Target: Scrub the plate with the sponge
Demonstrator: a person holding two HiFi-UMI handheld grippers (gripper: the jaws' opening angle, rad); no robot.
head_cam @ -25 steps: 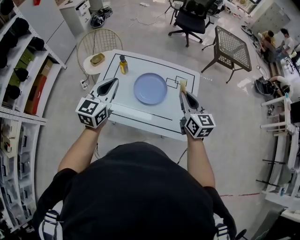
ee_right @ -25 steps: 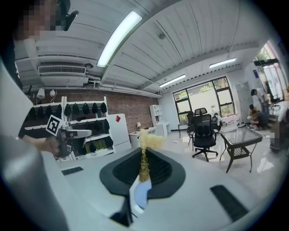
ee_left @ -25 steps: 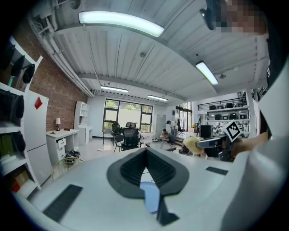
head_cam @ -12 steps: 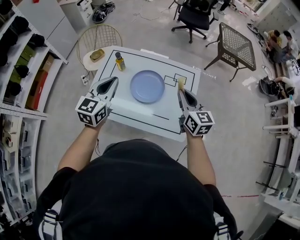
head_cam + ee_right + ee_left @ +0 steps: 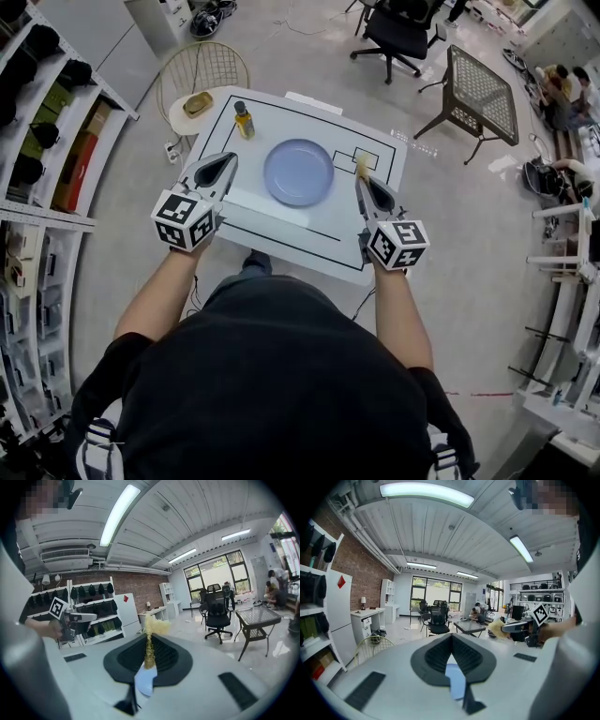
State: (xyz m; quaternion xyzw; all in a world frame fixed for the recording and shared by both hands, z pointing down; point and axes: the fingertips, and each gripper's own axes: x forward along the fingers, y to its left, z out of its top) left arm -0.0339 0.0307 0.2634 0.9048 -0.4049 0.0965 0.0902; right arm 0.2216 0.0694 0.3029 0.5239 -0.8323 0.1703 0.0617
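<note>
Yellow sponge (image 5: 362, 167) is pinched in the right gripper (image 5: 363, 182), just right of the round pale-blue plate (image 5: 299, 172) on the white table (image 5: 272, 228). Left gripper (image 5: 228, 161) is closed on nothing, left of the plate. Sponge not on the plate yet, so I'd say all the scrubbing is still to do.

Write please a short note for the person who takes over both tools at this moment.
Left tool: shut, empty, to the left of the plate.
Right tool: shut on the yellow sponge, to the right of the plate.
Plate: flat on the white table, between the tools; the sponge is not on it.
Done: sponge in grip.
Left: bring it onto the plate and scrub.
</note>
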